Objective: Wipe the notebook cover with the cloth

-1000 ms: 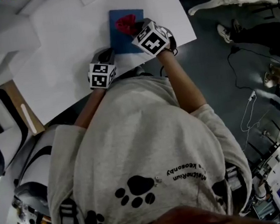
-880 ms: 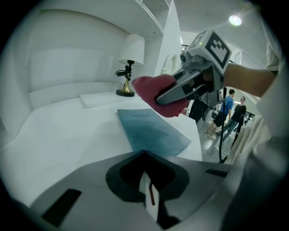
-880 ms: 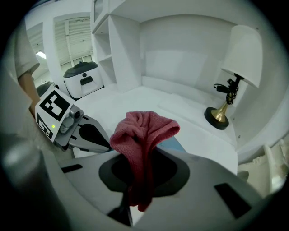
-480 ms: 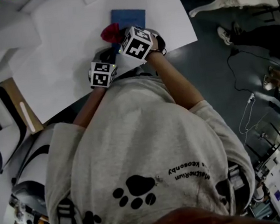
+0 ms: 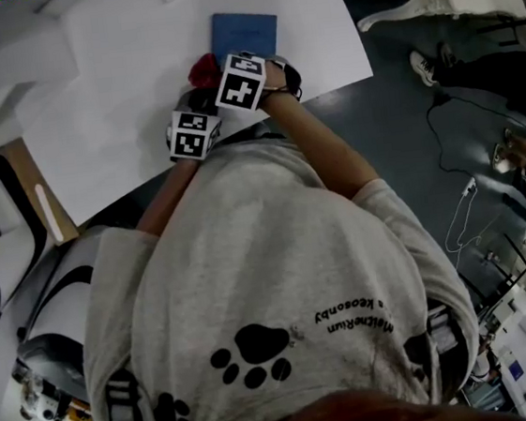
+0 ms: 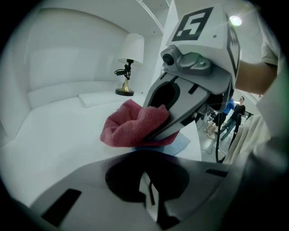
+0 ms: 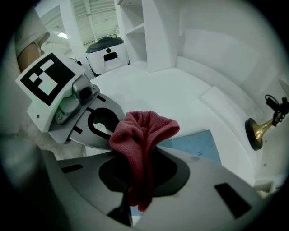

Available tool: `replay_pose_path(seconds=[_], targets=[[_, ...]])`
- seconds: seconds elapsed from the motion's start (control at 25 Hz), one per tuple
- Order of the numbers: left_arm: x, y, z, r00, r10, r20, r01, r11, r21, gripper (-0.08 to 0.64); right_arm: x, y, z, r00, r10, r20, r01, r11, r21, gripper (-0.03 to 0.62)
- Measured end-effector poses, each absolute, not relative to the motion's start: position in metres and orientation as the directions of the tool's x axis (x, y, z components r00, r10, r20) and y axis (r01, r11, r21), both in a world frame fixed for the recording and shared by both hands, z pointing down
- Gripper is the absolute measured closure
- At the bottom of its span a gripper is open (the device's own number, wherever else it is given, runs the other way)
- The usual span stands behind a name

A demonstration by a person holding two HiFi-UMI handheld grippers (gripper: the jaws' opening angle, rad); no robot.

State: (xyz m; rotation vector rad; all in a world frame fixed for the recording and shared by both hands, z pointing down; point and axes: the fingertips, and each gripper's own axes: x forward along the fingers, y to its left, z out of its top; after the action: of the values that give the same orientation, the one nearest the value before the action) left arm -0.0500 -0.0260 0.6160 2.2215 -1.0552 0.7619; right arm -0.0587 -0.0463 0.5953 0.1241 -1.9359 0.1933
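Head view: the right gripper (image 5: 216, 72) pinches the red cloth (image 5: 202, 69) at the blue notebook's (image 5: 245, 33) near corner on the white desk (image 5: 116, 80).

Left gripper view: the left gripper's (image 6: 146, 189) fingers are pressed together, empty, with the cloth just ahead.

Right gripper view: the cloth is bunched between the fingers, the notebook just beyond.

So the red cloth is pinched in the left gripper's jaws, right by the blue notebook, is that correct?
Not quite: the cloth is pinched in the right gripper's jaws, not the left's. The right gripper view shows it bunched between them, right by the blue notebook. The left gripper holds nothing, as its own view shows.
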Motion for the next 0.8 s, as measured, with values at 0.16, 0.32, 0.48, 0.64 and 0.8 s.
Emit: replay_pose_path(seconds=[0.16,0.32,0.48,0.64,0.8], targets=[[-0.05,-0.026,0.616,0.527,-0.494,0.691,-0.811,-0.535,0.236,0.548,-0.057,-0.041,0.607,-0.337,0.034,0.941,-0.174,0.98,-0.098,0.519],[-0.051,-0.026,0.618,0.524,-0.497,0.692,-0.812,-0.536,0.23,0.548,-0.057,-0.042,0.609,-0.309,0.044,0.95,-0.174,0.979,-0.102,0.519],[-0.051,-0.027,0.618,0.523,-0.498,0.692,-0.813,-0.536,0.228,0.548,-0.047,-0.042,0.611,-0.276,0.054,0.96,-0.184,0.977,-0.107,0.52],[-0.049,-0.027,0.619,0.521,-0.502,0.69,-0.814,-0.537,0.224,0.548,-0.025,-0.039,0.611,-0.259,0.052,0.964,-0.219,0.969,-0.111,0.52],[-0.051,-0.026,0.619,0.517,-0.505,0.691,-0.815,-0.537,0.218,0.548,-0.003,-0.036,0.611,-0.257,0.041,0.966,-0.273,0.955,-0.114,0.52]])
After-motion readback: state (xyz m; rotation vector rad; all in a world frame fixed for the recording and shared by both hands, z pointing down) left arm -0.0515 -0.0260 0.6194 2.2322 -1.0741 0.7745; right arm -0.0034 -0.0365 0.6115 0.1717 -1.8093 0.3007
